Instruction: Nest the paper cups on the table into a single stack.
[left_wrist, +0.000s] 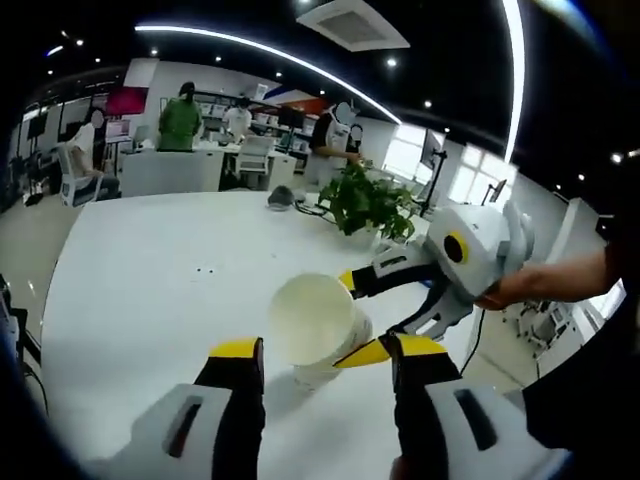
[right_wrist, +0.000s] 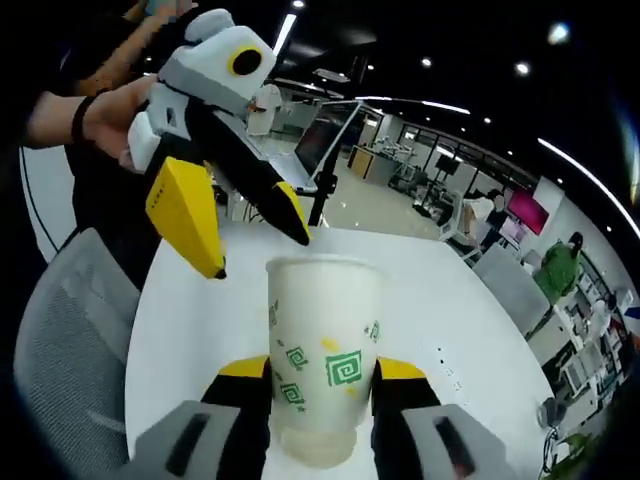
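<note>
1. White paper cup with green square-spiral and yellow motifs (right_wrist: 322, 350): appears to be a nested stack, a second base rim showing below the first. Upright in the right gripper view.
2. Same cup in the left gripper view (left_wrist: 315, 325): open mouth tipped toward the camera, interior plain cream, raised above the white table.

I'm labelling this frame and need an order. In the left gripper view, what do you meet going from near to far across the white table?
Left gripper → paper cup → right gripper → potted plant → white chairs and people at the far desks.
</note>
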